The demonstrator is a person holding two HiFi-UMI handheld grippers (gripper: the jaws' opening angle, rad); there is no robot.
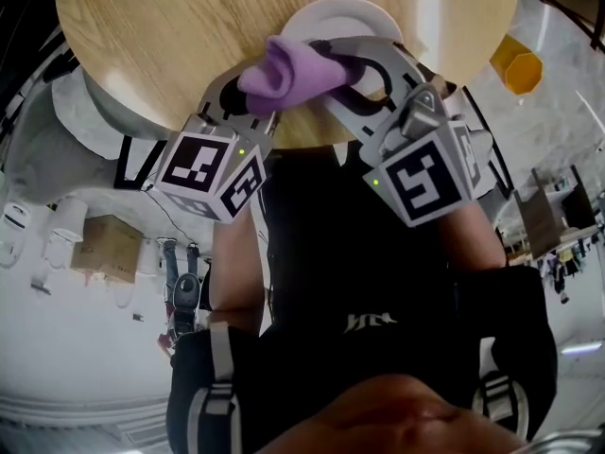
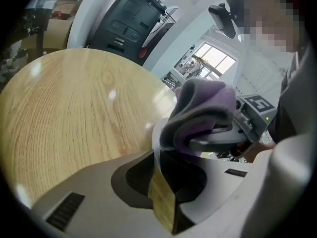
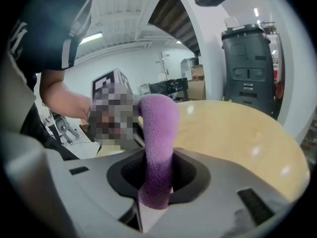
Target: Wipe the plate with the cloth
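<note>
Between the near-shut jaws of the left hand-held gripper (image 2: 158, 165), the plate (image 1: 331, 15) sits clamped by its rim, apparently for steadiness; the right hand-held gripper (image 3: 156, 182) pinches the cloth (image 3: 158, 128) for wiping.

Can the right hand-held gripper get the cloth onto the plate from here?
Probably yes. The right hand-held gripper is shut on the cloth, which is right over the plate with nothing between them. The left hand-held gripper, apparently clamped on the near rim, sits close and may crowd the stroke.
</note>
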